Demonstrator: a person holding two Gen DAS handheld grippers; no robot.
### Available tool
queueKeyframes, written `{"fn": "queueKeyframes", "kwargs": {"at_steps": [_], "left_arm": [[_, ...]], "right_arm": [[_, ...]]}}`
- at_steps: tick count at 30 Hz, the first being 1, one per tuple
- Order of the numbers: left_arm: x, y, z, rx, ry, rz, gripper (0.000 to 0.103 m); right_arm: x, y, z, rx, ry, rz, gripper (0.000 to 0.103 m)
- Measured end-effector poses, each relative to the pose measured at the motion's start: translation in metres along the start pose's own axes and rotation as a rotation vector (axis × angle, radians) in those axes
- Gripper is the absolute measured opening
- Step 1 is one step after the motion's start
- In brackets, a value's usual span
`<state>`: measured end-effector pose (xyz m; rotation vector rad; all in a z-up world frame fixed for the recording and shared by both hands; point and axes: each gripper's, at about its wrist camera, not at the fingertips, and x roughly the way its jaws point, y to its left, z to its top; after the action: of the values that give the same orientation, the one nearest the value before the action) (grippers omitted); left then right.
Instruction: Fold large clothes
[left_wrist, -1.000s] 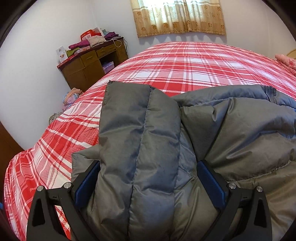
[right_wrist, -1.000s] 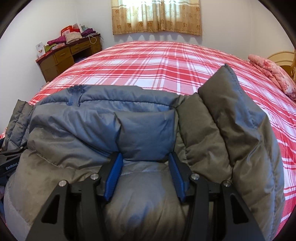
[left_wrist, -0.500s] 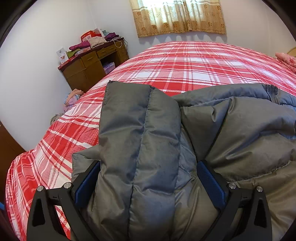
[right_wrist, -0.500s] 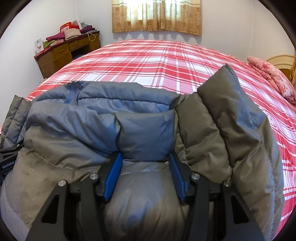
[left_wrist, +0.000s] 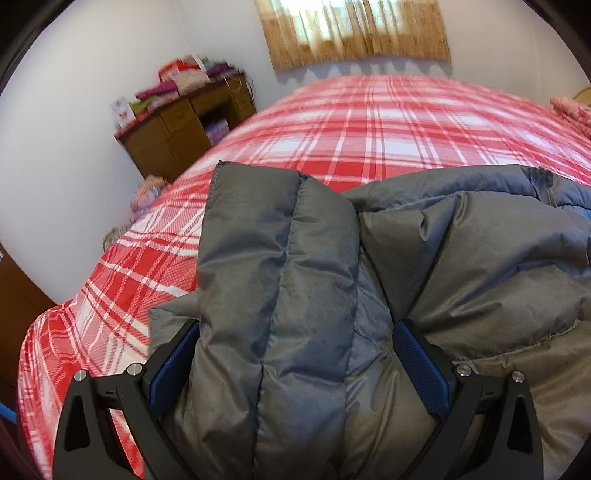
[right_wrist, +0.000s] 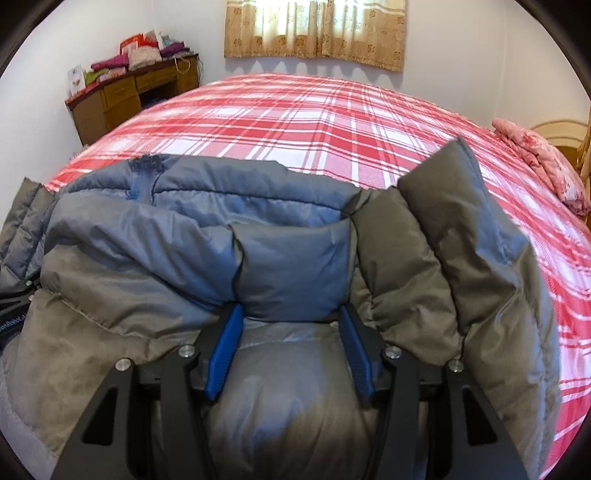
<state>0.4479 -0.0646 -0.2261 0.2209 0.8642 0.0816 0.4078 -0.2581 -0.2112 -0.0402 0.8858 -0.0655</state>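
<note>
Grey padded jacket (right_wrist: 155, 266) bunched on red checked bed (right_wrist: 295, 122); left gripper (left_wrist: 295, 354) clamped wide on quilted sleeve (left_wrist: 280, 258); right gripper (right_wrist: 291, 339) gripping jacket fold, jaws just eased slightly wider

The red-and-white plaid bedspread (right_wrist: 314, 122) fills the room's middle. Beyond its far left corner stands a wooden desk (right_wrist: 125, 99) stacked with folded clothes (right_wrist: 144, 55); tan curtains (right_wrist: 314, 33) hang behind it, and pink bedding (right_wrist: 539, 155) lies at its right edge.
</note>
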Motion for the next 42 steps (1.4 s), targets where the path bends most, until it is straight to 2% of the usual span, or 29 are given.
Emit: {"fn": "queueKeyframes", "kwargs": {"at_steps": [1,3,5,7,9,12,17,23,37,39,40,42], "left_arm": [[-0.005,0.003,0.003,-0.006,0.01,-0.008,0.102],[-0.029,0.02,0.011,-0.053,-0.055,-0.042,0.102],[-0.044,0.034,0.018,-0.106,-0.13,-0.032,0.102],[-0.044,0.042,0.02,-0.139,-0.156,-0.013,0.102],[-0.028,0.042,0.019,-0.138,-0.114,0.012,0.102],[0.0,0.031,0.009,-0.095,-0.06,0.051,0.102],[0.002,0.027,-0.002,-0.134,-0.097,0.037,0.102],[0.011,0.024,-0.002,-0.124,-0.065,0.028,0.102],[0.015,0.015,-0.003,-0.102,-0.047,0.044,0.102],[0.016,0.015,0.0,-0.088,-0.026,0.037,0.102],[0.013,0.018,0.001,-0.077,0.011,0.022,0.102],[-0.004,0.031,-0.004,-0.106,0.04,0.006,0.102]], "right_arm": [[-0.005,-0.001,0.003,0.006,-0.001,-0.004,0.057],[-0.028,-0.001,0.011,0.052,-0.061,0.002,0.057],[-0.047,0.007,0.021,0.086,-0.118,0.0,0.065],[-0.052,0.023,0.029,0.087,-0.131,0.057,0.066],[-0.042,0.046,0.031,0.046,-0.119,0.062,0.066],[-0.011,0.065,0.026,-0.006,-0.062,0.017,0.065],[0.009,0.063,0.016,0.0,-0.054,0.018,0.066],[0.013,0.067,0.015,-0.012,-0.042,0.007,0.067],[0.019,0.071,0.015,-0.044,-0.014,-0.011,0.068],[0.018,0.071,0.017,-0.049,0.001,-0.006,0.068],[0.015,0.07,0.017,-0.06,0.015,-0.004,0.068],[-0.005,0.066,0.011,-0.076,0.019,0.007,0.069]]}}
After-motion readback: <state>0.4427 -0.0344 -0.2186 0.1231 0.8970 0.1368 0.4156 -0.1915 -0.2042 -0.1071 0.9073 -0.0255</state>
